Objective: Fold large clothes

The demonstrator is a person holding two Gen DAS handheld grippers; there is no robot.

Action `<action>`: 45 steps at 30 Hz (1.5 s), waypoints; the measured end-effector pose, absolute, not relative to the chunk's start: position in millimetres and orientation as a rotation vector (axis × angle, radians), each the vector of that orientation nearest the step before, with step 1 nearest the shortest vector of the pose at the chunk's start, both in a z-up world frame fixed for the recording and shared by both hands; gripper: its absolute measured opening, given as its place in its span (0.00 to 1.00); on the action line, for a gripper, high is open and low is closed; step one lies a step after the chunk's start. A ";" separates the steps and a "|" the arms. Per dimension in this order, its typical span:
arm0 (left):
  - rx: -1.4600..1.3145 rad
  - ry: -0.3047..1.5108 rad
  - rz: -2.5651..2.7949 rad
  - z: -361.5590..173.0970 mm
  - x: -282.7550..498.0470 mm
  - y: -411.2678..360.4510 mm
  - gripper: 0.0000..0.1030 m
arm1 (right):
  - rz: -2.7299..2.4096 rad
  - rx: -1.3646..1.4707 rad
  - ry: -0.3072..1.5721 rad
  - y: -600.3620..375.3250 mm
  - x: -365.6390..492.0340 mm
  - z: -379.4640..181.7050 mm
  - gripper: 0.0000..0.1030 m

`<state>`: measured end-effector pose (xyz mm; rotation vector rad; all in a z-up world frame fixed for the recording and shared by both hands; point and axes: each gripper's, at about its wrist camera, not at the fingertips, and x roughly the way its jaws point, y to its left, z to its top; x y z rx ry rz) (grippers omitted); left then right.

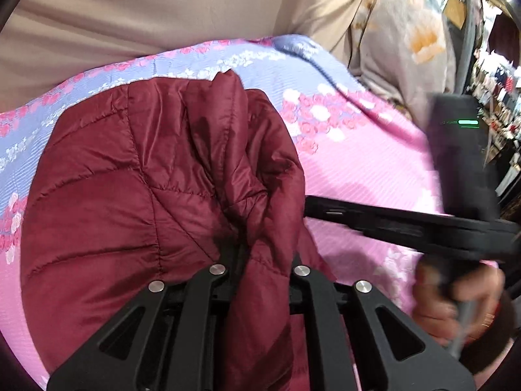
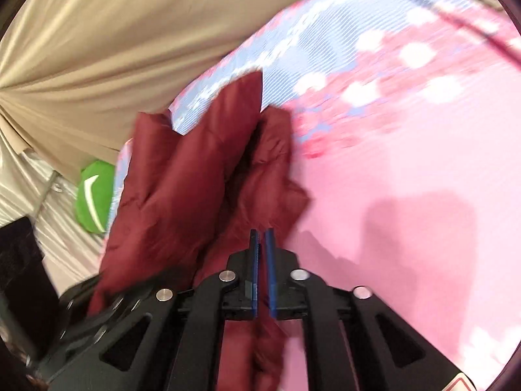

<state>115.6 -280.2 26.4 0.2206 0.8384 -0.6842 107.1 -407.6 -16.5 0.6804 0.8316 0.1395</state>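
Observation:
A dark red quilted jacket (image 1: 136, 195) lies bunched on a pink and lilac flowered bedspread (image 1: 374, 169). My left gripper (image 1: 260, 247) is shut on a fold of the jacket; the cloth covers its fingertips. The right gripper's black body (image 1: 407, 221) crosses the right side of the left wrist view, held by a hand. In the right wrist view the jacket (image 2: 195, 176) lies left of and under my right gripper (image 2: 261, 238). Its blue pads (image 2: 254, 260) stand nearly together with nothing clearly between them.
A beige curtain (image 1: 146, 13) hangs behind the bed. A flowered grey pillow (image 1: 407, 42) lies at the far right, with cluttered shelves beyond. A green cushion (image 2: 94, 195) sits off the bed's left edge on silvery cloth. The bedspread (image 2: 407, 163) stretches right of the jacket.

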 end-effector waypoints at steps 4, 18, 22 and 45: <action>0.308 0.809 -0.670 14.5 108.7 -302.1 0.42 | 0.074 0.660 0.795 -412.0 69.7 -13.2 0.12; 0.044 0.610 -0.567 120.0 100.2 -136.7 0.94 | 0.127 0.539 0.552 -386.7 -1.6 51.9 0.54; 0.036 0.658 -0.374 96.8 110.5 -90.9 0.94 | 0.288 0.507 0.551 -339.1 9.0 72.8 0.70; 0.147 0.827 -0.412 6.0 108.3 -139.0 0.90 | 0.124 0.585 0.794 -345.0 14.3 8.0 0.16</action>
